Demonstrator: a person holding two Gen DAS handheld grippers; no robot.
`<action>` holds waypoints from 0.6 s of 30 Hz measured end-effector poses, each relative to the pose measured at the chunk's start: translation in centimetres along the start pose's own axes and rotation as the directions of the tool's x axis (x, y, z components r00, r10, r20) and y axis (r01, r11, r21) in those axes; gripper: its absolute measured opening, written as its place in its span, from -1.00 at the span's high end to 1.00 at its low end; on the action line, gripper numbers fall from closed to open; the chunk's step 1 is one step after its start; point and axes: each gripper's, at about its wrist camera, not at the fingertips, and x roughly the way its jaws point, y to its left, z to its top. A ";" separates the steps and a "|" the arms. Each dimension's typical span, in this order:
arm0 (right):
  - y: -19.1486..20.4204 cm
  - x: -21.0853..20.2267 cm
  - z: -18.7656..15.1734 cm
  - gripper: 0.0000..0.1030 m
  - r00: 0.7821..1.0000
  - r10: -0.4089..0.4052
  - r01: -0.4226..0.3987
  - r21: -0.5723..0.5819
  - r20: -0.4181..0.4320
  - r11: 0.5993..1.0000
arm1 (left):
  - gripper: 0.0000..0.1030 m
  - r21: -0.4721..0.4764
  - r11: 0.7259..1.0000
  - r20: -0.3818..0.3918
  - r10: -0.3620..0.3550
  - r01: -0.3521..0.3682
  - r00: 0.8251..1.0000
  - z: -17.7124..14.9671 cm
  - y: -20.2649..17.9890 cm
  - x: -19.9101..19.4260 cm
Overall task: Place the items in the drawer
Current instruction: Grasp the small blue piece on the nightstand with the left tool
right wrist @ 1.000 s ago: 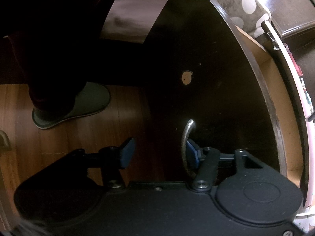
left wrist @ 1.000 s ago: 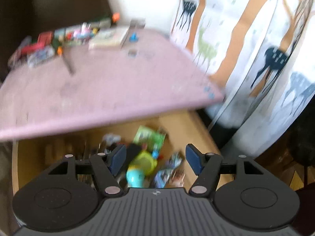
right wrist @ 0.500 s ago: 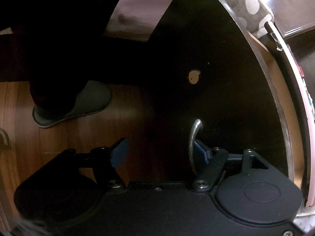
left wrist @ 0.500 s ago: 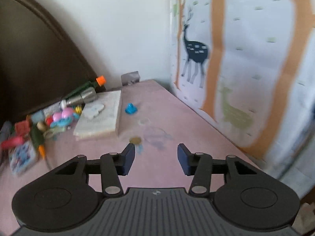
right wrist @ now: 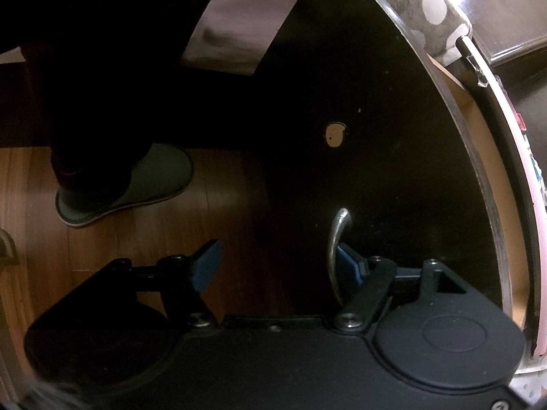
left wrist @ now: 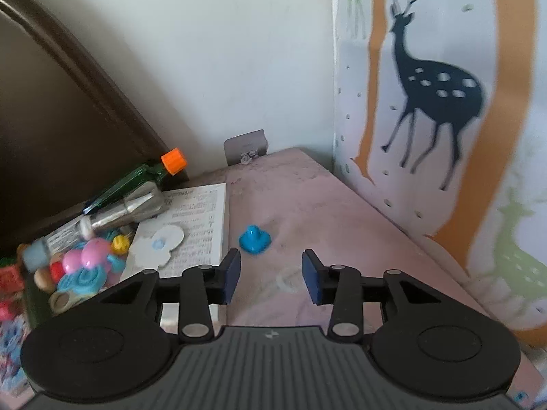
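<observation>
- Left gripper (left wrist: 270, 275): jaws part open, have just been closing; nothing btwn the pads, touching nothing. Hangs over the pink table top (left wrist: 342, 239).
- Toy pile (left wrist: 82, 270) (pink, blue, yellow bits) at the table's left edge, left of the gripper.
- Silver flashlight (left wrist: 126, 210) and green bottle (left wrist: 136, 179) w/ orange cap lie along the back-left edge, above the toys.
- Printed booklet (left wrist: 201, 218) just right of the toys; a pale flower-shaped piece (left wrist: 160, 244) lies on it.
- Small blue toy (left wrist: 254, 239) on the bare table just right of the booklet's edge, ahead of the left pad, apart from it.
- Deer curtain (left wrist: 437, 102) along the table's right edge.
- Right gripper (right wrist: 277, 263): jaws wide open, gripping nothing. Its right finger (right wrist: 348, 261) sits behind the metal handle (right wrist: 336, 239) of the dark drawer front (right wrist: 376, 136); contact w/ handle: can't tell.
- Drawer pulled out; tan inner wall (right wrist: 485, 157) shows at the right edge.
- Person's slipper (right wrist: 130, 184) on the wood floor, left of the drawer.
</observation>
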 end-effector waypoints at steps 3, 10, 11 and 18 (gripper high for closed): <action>0.1 0.2 0.5 -0.43 1.000 -0.004 0.004 0.009 -0.008 1.000 | 0.33 0.017 1.000 -0.005 0.002 -0.002 1.000 0.8 0.2 1.4; 0.1 0.1 0.5 -0.43 1.000 -0.004 0.004 0.005 -0.004 1.000 | 0.47 0.041 0.999 -0.059 0.014 -0.012 0.998 1.8 0.9 4.2; 0.1 0.1 0.5 -0.43 1.000 -0.004 0.004 0.004 -0.004 1.000 | 0.54 0.049 0.999 -0.064 0.019 -0.016 0.998 1.7 0.9 4.4; 0.0 0.1 0.6 -0.43 1.000 -0.005 0.005 0.003 -0.004 1.000 | 0.66 0.076 0.997 -0.054 0.023 -0.019 0.998 1.5 0.2 2.9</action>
